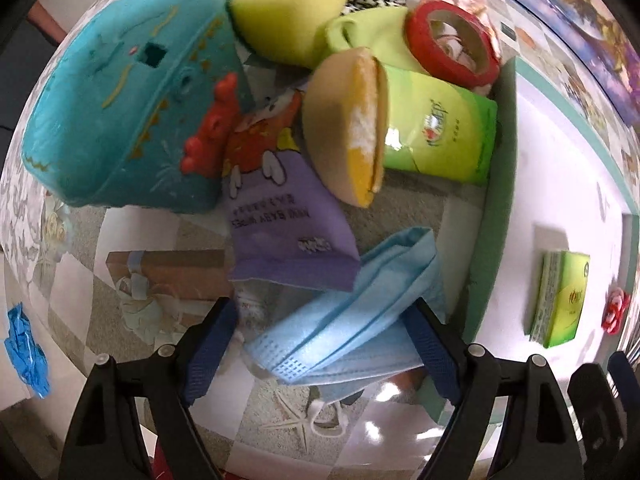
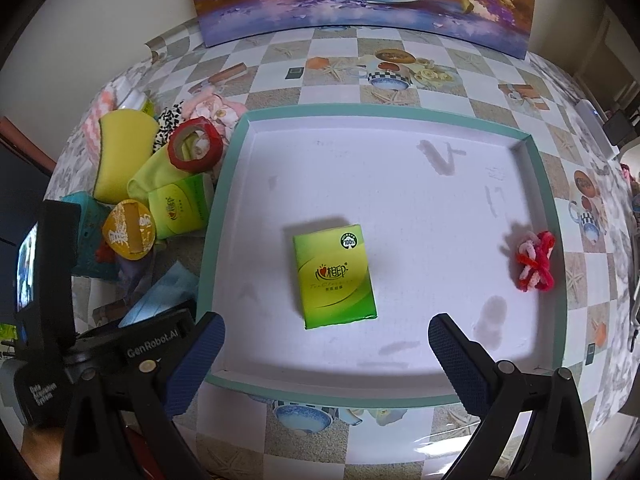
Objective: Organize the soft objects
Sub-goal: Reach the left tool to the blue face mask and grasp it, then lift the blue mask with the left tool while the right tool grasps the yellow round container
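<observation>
Between open left hand-held gripper (image 1: 320, 344) fingers — face mask (image 1: 352, 312), wipes pack (image 1: 280, 216) adjacent.

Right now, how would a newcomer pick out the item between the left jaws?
Start at the big white tray with the teal rim; just outside it sits a pile of soft things. At the pile's near end, below the purple wipes packet, lies the face mask. It is the only pale blue, pleated thing there, with white ear loops.

Bright overhead light, glare on the tablecloth (image 1: 384, 420), soft shadows, slight motion blur, strong fisheye edges.
</observation>
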Available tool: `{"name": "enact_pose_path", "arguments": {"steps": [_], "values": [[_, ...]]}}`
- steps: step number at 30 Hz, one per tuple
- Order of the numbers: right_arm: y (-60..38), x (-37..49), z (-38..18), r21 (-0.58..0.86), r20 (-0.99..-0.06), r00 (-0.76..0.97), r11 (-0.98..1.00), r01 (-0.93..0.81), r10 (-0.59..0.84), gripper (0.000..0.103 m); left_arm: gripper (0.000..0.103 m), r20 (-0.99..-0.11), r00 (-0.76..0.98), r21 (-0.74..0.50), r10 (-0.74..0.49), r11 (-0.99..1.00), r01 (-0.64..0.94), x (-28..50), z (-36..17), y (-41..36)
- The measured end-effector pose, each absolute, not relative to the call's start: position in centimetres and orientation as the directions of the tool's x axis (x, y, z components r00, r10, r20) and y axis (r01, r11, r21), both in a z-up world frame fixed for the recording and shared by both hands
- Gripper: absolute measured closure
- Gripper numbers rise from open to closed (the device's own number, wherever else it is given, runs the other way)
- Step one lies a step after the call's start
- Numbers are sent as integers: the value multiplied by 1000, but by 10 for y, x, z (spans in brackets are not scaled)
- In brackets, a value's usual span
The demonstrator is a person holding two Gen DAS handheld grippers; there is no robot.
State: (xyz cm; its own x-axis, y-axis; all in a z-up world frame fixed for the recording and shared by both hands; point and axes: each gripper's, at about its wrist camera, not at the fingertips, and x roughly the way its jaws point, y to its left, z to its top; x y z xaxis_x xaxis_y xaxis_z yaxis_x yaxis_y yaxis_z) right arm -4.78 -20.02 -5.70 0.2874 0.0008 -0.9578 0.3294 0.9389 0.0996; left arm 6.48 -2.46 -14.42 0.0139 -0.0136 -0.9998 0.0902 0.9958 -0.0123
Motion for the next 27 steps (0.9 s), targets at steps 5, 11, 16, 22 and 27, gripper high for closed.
{"name": "enact_pose_path", "arguments": {"steps": [5, 11, 16, 22, 27], "values": [[-203, -48, -55, 98, -955, 295, 937, 336, -6, 0, 48, -998, 51, -24, -34, 985, 173, 53, -134, -46], [-205, -49, -54, 106, -954, 300, 932, 346, -3, 0, 77, -996, 51, -66, -77, 981, 185, 46, -129, -51], [-206, -50, -52, 107, -951, 308, 930, 352, -7, 0, 84, -991, 47, -114, -123, 980, 165, 49, -124, -42], [-211, -52, -48, 115, -946, 325, 921, 371, -13, 0, 88, -983, 88, -149, -164, 977, 154, 48, -108, -34], [-212, -53, -40, 128, -932, 361, 919, 372, -16, 0, 89, -968, 116, -205, -222, 968, 144, 49, -86, -32]]}}
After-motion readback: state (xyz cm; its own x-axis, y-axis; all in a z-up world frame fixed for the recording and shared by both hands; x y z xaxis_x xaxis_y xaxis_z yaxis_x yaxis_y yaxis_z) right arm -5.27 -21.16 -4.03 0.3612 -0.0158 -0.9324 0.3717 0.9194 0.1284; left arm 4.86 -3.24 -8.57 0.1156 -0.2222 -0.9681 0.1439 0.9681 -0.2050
